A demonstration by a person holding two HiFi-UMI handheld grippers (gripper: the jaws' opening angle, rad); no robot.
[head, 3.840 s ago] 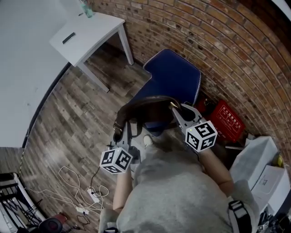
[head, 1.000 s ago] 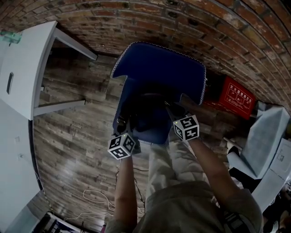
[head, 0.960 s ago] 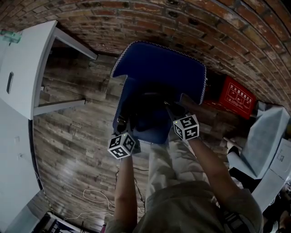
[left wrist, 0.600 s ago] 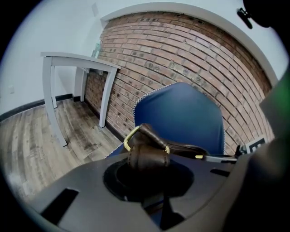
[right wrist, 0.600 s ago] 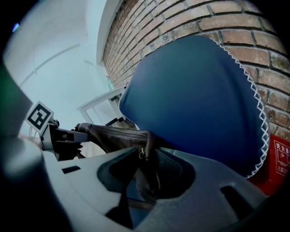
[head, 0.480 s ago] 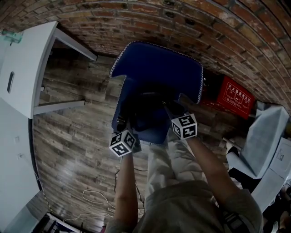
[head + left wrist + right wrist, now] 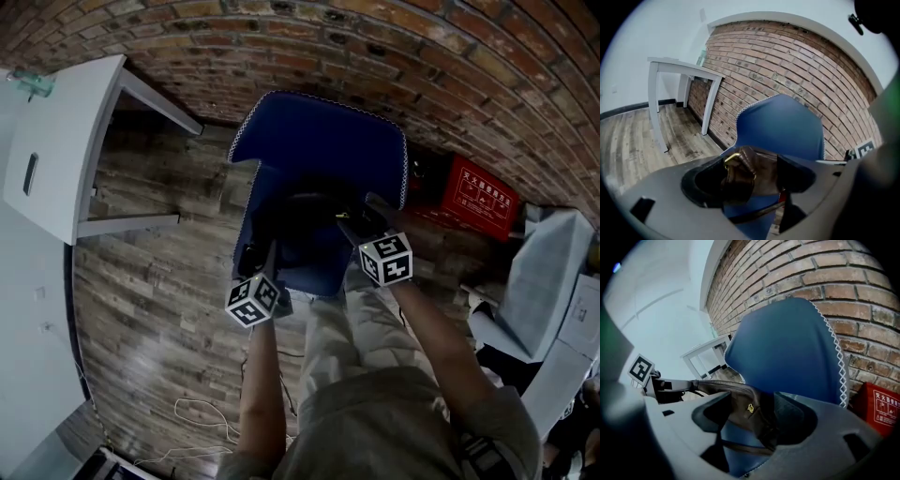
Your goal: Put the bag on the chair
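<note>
Jaws of left gripper (image 7: 258, 267) and right gripper (image 7: 361, 225) had just opened wide, releasing the bag (image 7: 300, 220), which lay between them on the chair (image 7: 319, 141). Withdrawal risked snagging it and dragging it off.

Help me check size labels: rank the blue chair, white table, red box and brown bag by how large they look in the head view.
1. blue chair
2. white table
3. red box and brown bag: about alike; the bag's dark outline blurs into the chair, so unranked.
</note>
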